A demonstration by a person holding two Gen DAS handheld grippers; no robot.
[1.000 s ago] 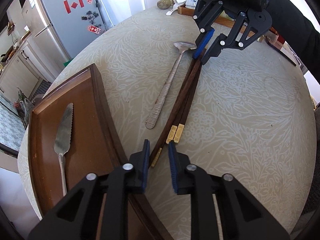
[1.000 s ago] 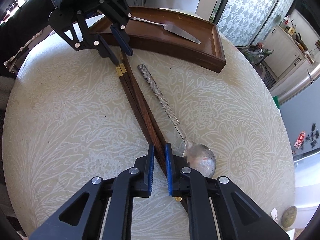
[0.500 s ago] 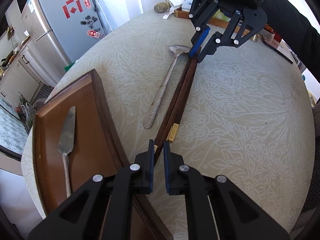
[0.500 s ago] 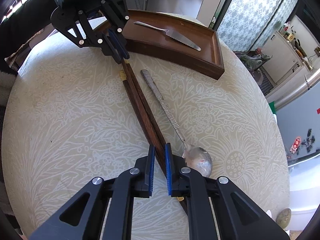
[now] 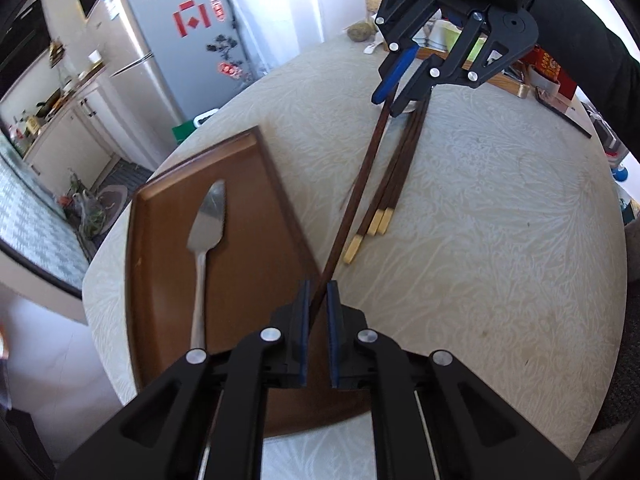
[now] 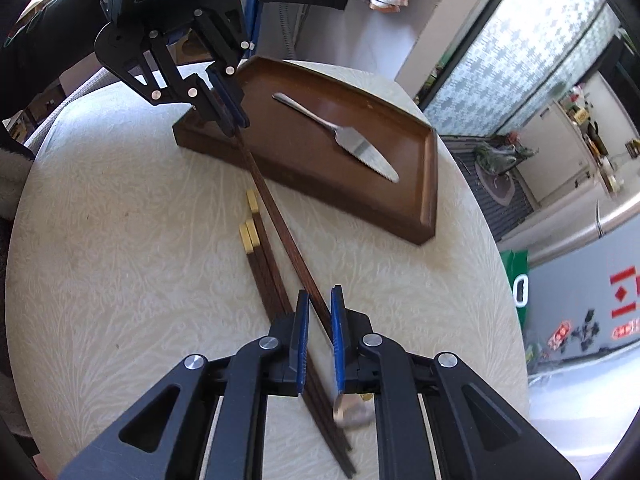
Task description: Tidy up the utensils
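A dark wooden chopstick (image 5: 362,178) (image 6: 280,220) is lifted off the table, spanning between both grippers. My left gripper (image 5: 316,292) (image 6: 224,96) is shut on its near end, above the edge of the brown wooden tray (image 5: 160,280) (image 6: 428,184). My right gripper (image 6: 318,320) (image 5: 394,92) is shut on its far end. Three gold-tipped chopsticks (image 5: 392,192) (image 6: 260,256) lie on the table. A serrated knife (image 5: 204,236) (image 6: 340,140) lies in the tray. The spoon (image 6: 352,412) lies under my right gripper, mostly hidden.
The round table (image 5: 500,240) has a floral cloth. Boxes and jars (image 5: 536,72) stand at its far edge. A fridge (image 5: 180,52) stands beyond.
Both grippers have lifted one chopstick off the table, leaving three behind. The left gripper has risen and moved over the tray's edge.
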